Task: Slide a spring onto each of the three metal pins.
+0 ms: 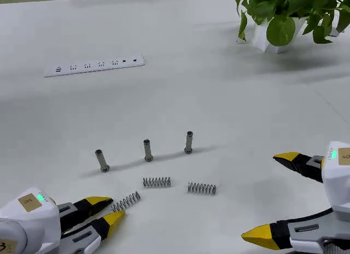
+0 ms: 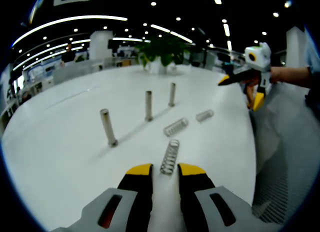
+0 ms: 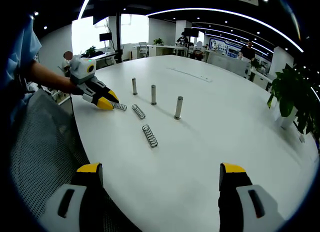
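Three upright metal pins (image 1: 101,160) (image 1: 147,150) (image 1: 188,142) stand in a row on the white table. In front of them lie three springs (image 1: 126,201) (image 1: 157,182) (image 1: 202,188). My left gripper (image 1: 108,209) is at the bottom left, its yellow-tipped jaws open a little. The near end of the leftmost spring (image 2: 170,156) lies between its fingertips (image 2: 139,169), not clamped. My right gripper (image 1: 269,196) hovers at the right, wide open and holding nothing, well clear of the springs (image 3: 150,135). The pins (image 3: 153,94) are bare.
A white power strip (image 1: 94,66) lies at the back left of the table (image 1: 219,90). A potted plant (image 1: 290,16) stands at the back right. A mesh chair back (image 3: 40,142) is beside the table's near edge.
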Demonstrator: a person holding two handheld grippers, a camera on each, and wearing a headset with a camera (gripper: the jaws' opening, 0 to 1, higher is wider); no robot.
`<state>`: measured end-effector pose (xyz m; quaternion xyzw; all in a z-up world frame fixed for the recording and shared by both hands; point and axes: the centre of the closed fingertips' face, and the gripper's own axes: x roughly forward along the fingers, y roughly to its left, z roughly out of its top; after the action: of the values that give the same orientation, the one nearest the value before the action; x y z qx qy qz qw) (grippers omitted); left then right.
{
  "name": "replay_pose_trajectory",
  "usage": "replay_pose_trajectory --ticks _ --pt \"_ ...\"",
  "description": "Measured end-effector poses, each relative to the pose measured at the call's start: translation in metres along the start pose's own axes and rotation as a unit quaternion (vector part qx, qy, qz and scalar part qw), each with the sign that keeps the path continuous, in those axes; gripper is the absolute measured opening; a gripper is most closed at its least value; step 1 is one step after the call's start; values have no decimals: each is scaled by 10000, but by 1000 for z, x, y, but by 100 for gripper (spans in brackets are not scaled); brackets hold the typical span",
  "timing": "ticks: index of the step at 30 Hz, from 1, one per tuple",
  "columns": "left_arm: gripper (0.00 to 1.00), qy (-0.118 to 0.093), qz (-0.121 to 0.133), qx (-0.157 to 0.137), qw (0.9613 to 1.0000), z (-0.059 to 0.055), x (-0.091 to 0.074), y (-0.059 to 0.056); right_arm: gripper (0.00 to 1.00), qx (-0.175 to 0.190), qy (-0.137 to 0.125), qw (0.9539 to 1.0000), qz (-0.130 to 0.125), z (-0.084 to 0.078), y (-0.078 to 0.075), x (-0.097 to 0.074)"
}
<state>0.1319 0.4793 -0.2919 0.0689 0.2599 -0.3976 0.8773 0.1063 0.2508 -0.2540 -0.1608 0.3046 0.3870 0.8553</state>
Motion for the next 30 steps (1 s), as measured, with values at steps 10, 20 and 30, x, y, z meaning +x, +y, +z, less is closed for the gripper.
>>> replay_pose_trajectory --ticks 10,20,30 --pt "16 478 -105 644 9967 -1 3 -2 98 1 -3 10000 34 2 2 3" --pt "12 1170 -245 1022 9876 -2 8 0 98 -20 38 10000 66 -2 6 4" --pt "11 1853 -270 1122 9759 -3 9 -1 98 -44 44 10000 75 -2 7 4"
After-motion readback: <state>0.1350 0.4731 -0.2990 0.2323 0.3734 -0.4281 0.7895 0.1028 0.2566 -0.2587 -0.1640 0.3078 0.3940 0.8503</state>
